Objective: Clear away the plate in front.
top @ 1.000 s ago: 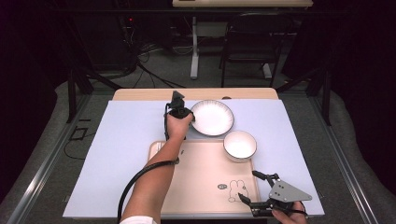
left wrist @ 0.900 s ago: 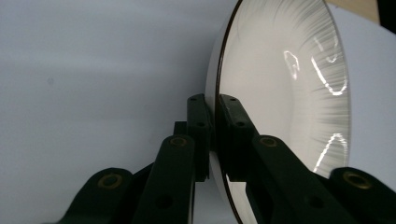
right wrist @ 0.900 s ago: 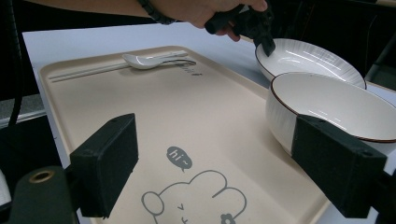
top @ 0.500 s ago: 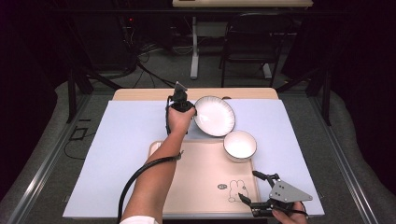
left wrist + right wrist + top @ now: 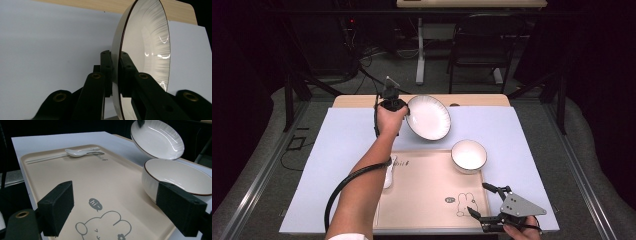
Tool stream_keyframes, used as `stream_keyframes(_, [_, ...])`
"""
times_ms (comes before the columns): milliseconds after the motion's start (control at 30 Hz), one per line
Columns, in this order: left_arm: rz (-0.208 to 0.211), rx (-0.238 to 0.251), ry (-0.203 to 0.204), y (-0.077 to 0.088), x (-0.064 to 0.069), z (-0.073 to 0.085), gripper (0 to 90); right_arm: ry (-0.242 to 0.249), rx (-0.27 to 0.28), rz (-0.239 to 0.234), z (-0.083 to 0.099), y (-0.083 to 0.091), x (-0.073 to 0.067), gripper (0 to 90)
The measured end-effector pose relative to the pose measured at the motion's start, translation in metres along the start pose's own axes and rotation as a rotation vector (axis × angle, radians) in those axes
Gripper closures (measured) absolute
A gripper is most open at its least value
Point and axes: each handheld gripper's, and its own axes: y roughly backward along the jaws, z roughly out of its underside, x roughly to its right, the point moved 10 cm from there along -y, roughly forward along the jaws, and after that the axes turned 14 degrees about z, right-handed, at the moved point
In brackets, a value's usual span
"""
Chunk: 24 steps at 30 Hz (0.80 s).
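Note:
A white plate [image 5: 429, 117] with a dark rim hangs tilted above the back of the table. My left gripper [image 5: 407, 110] is shut on its left rim; in the left gripper view the two jaws [image 5: 115, 72] pinch the plate [image 5: 147, 50] edge-on. A white bowl [image 5: 468, 155] stands on the back right corner of a beige tray [image 5: 422, 200]. My right gripper [image 5: 478, 199] rests open at the tray's front right, nothing between its pads. The right gripper view looks across the tray [image 5: 100, 177] to the bowl [image 5: 175, 178] and the lifted plate [image 5: 157, 138].
A white spoon [image 5: 388, 175] and a pair of chopsticks [image 5: 47, 158] lie along the tray's left edge. The tray sits on a pale blue mat [image 5: 342, 150] over a wooden table [image 5: 362, 101]. Desks and a chair stand on the dark floor beyond.
My left gripper has raised the plate off the mat and tipped it up on its rim. The right gripper has stayed put.

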Motion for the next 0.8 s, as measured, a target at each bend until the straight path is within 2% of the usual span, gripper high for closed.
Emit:
stream_keyframes(33, [0.000, 0.000, 0.000, 0.000, 0.000, 0.000, 84.2, 0.000, 0.000, 0.000, 0.000, 0.000, 0.000, 14.5])
stream_keyframes(100, [0.001, 0.005, -0.005, 0.014, -0.003, -0.001, 84.2, 0.001, 0.001, 0.000, 0.000, 0.000, 0.000, 14.5])
stream_keyframes(200, [0.005, 0.001, -0.013, 0.022, -0.004, 0.001, 84.2, 0.008, 0.006, 0.001, -0.001, 0.000, 0.001, 14.5])
stream_keyframes(300, [0.026, -0.029, -0.039, 0.037, -0.005, 0.010, 84.2, 0.002, 0.002, 0.000, 0.000, 0.000, 0.000, 14.5])
stream_keyframes(433, [0.046, -0.062, -0.071, 0.048, -0.004, 0.023, 84.2, 0.005, 0.001, 0.002, 0.000, 0.000, 0.000, 14.5])
stream_keyframes(633, [0.085, -0.121, -0.119, 0.059, -0.003, 0.056, 84.2, 0.005, -0.001, 0.004, 0.000, 0.000, 0.000, 14.5])
stream_keyframes(800, [0.137, -0.189, -0.145, 0.059, -0.003, 0.096, 84.1, 0.012, 0.008, 0.001, -0.001, 0.000, -0.001, 14.5])
